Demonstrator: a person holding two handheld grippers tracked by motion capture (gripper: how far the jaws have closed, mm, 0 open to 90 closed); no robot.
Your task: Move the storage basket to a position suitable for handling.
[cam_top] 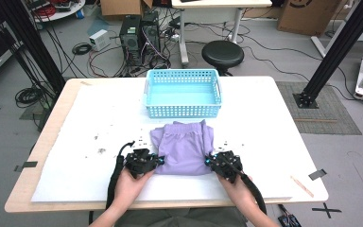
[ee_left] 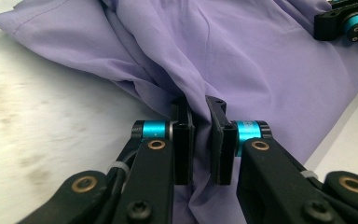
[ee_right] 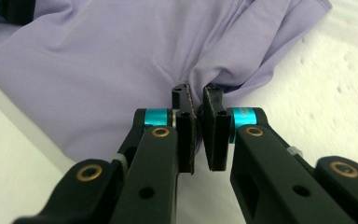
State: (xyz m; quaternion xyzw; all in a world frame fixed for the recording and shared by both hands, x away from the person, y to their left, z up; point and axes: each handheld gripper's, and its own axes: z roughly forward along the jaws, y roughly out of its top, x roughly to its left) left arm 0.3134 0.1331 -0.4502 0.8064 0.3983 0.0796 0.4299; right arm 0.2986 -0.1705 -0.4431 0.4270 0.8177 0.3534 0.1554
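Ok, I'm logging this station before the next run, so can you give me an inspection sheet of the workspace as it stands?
Surface: white sheet over a wooden table; dark specks scattered left of centre.
Job's things: folded purple garment near the front edge; empty blue basket just behind it, apart from it.
Clutter: strips of tape at the table's edges.
Grippers: left tool shut on the garment's left edge; right tool shut on its right edge, cloth bunched between the pads.
Cables: a black cable trails from each tool toward the person.
Surroundings: black stool, computer towers, loose floor wiring, cardboard boxes, black frame posts.
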